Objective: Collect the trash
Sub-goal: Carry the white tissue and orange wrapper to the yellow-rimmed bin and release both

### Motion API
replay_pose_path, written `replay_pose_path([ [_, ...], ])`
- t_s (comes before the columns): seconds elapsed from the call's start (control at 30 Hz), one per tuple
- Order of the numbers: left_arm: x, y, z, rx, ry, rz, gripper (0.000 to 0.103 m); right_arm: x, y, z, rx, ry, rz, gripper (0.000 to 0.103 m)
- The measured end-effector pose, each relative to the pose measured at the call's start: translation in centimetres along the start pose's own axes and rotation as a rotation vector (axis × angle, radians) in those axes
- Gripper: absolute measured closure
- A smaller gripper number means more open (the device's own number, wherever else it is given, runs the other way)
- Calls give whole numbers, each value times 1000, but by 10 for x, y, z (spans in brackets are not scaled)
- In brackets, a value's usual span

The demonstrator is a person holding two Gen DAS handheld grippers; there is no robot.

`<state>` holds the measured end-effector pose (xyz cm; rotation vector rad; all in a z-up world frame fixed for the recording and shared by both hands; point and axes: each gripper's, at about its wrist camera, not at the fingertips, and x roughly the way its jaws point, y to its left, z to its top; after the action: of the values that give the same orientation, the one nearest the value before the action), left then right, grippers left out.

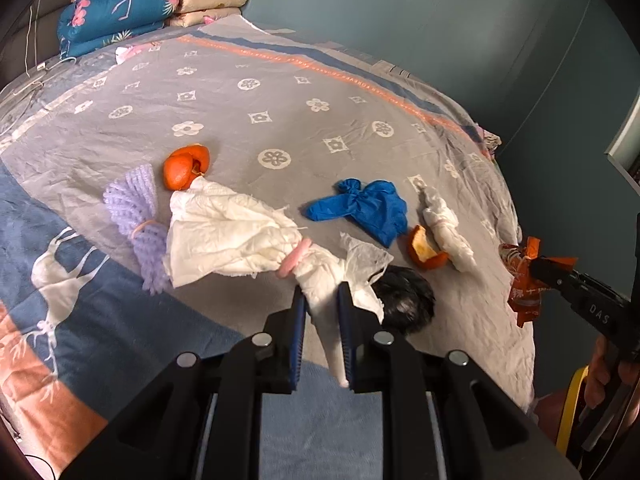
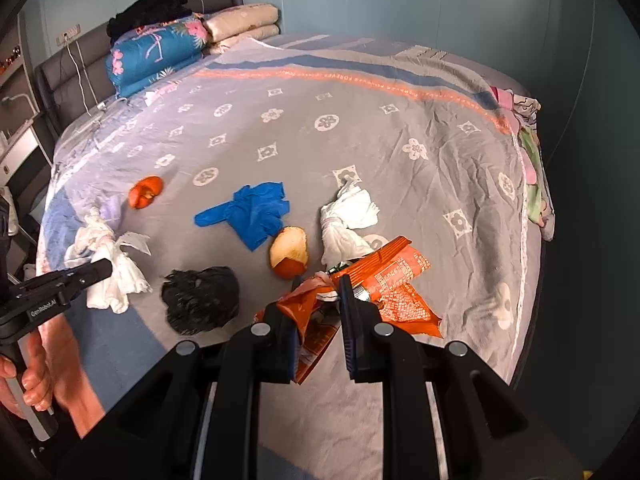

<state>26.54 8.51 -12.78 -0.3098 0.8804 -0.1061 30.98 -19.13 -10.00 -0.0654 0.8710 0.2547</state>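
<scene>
My left gripper (image 1: 322,292) is shut on a crumpled white tissue (image 1: 224,236) and holds it over the bed; it also shows in the right wrist view (image 2: 108,268). My right gripper (image 2: 320,284) is shut on an orange snack wrapper (image 2: 396,284), which shows in the left wrist view (image 1: 524,280) too. On the bedspread lie a blue glove (image 2: 248,212), an orange peel (image 2: 290,254), a second orange peel (image 2: 146,192), another white tissue (image 2: 346,220) and a black hairy clump (image 2: 200,298).
A purple knitted piece (image 1: 136,216) lies beside the held tissue. Folded quilts (image 2: 160,56) and pillows (image 2: 244,24) are stacked at the head of the bed. The bed's edge (image 2: 532,240) drops off at the right.
</scene>
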Motion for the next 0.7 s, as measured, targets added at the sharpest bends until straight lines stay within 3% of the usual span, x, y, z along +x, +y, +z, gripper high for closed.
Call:
replay_pose_path([
  [0.7,-64,-42,-36,85,-40,-80,88,-121,-2,-52,92,-94,81,86],
])
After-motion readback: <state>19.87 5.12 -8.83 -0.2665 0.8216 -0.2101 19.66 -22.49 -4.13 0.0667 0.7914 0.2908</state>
